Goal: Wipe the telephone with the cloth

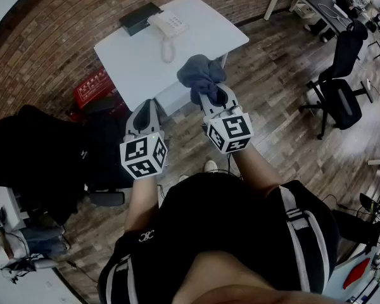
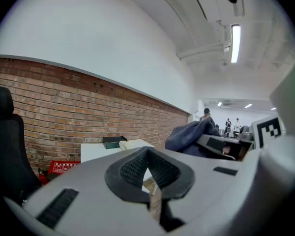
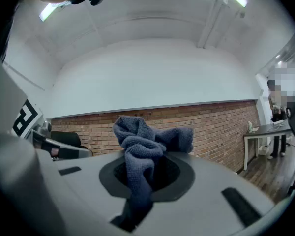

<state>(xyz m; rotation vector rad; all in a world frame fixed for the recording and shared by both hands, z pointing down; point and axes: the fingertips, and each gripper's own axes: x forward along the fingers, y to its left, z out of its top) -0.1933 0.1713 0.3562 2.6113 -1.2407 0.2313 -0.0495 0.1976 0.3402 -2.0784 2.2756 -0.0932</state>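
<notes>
A white telephone (image 1: pixel 168 24) with a coiled cord sits at the far side of a white table (image 1: pixel 139 62); in the left gripper view the telephone (image 2: pixel 132 144) shows small above my jaws. My right gripper (image 1: pixel 210 95) is shut on a dark blue cloth (image 1: pixel 201 73), held bunched in the air over the table's near right corner. In the right gripper view the cloth (image 3: pixel 142 149) rises from between the jaws of my right gripper (image 3: pixel 140 181). My left gripper (image 1: pixel 145 108) hangs beside it with nothing in it; the jaws of my left gripper (image 2: pixel 150 173) are pressed together.
A dark flat box (image 1: pixel 138 18) lies next to the telephone. A red crate (image 1: pixel 92 87) sits on the floor left of the table, by the brick wall (image 1: pixel 38 49). A black chair (image 1: pixel 44 157) stands at my left, office chairs (image 1: pixel 339 87) at the right.
</notes>
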